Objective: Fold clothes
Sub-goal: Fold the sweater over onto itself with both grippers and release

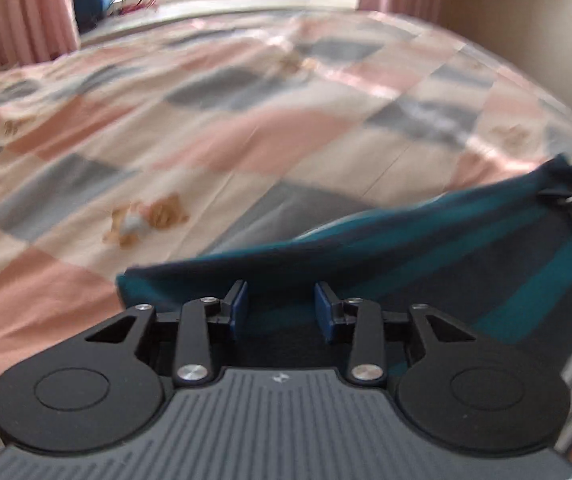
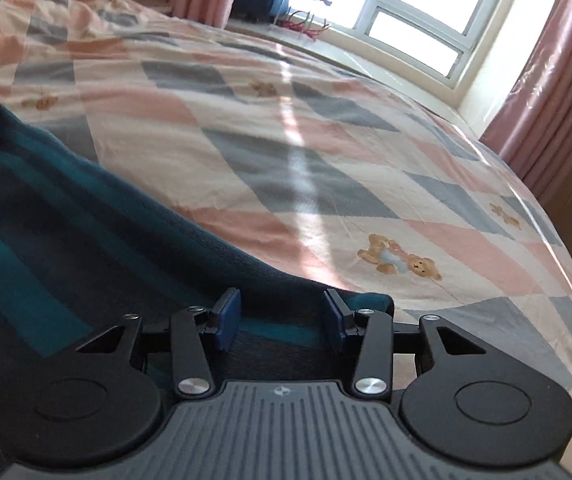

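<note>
On a bed spread with a pink, grey and cream checked quilt [image 2: 325,152] lies a teal-and-navy striped garment [image 1: 425,264], over whose near corners the left gripper [image 1: 281,310] and right gripper [image 2: 282,316] hover, jaws parted, gripping nothing.

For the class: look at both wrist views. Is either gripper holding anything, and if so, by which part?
Nothing is held. The left gripper and right gripper both stand open over the teal striped garment's far edge.
</note>
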